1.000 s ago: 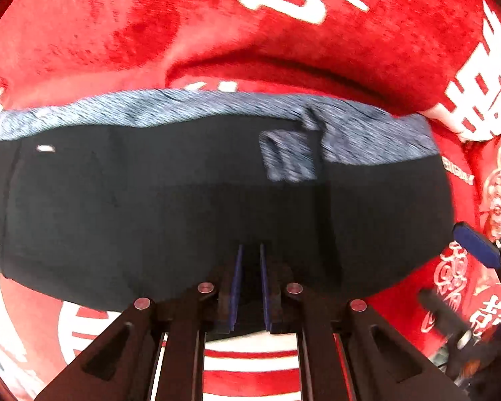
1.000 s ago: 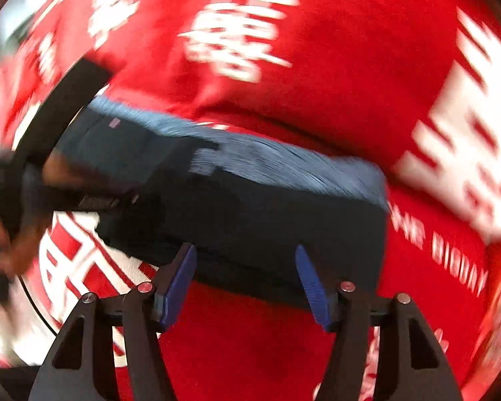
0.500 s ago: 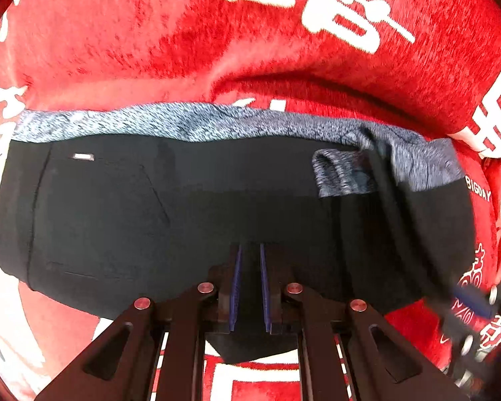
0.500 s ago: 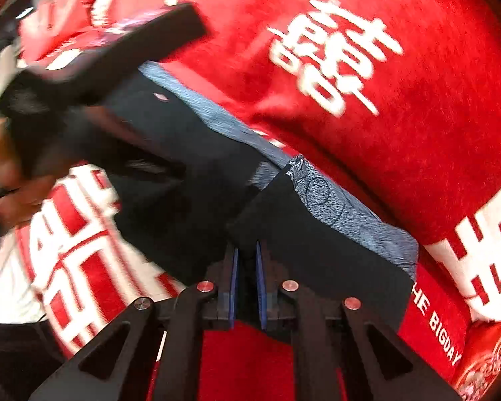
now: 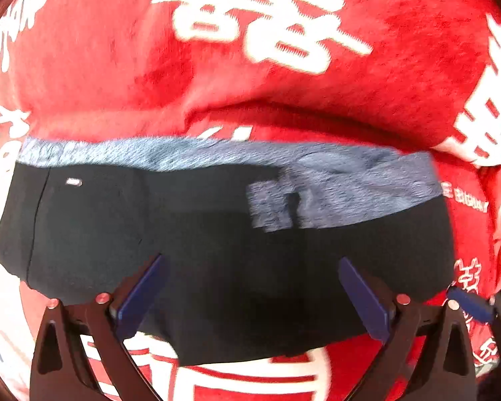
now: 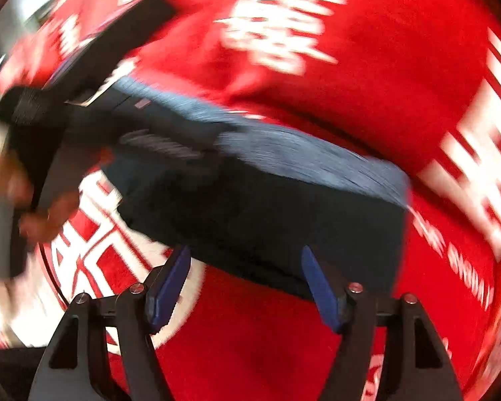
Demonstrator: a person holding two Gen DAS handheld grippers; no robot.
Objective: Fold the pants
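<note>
While the pants (image 5: 217,267) lay folded on the red blanket (image 5: 117,67), both grippers, left (image 5: 250,284) and right (image 6: 245,274), hung above them, jaws opening, grasping nothing.

The right wrist view is motion-blurred, smearing the person's hand (image 6: 33,207) at its left edge.

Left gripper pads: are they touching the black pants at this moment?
Cannot tell. In the left wrist view the left gripper is opening, both pads wide over the pants and not pinching them, but that view shows no height gap.
</note>
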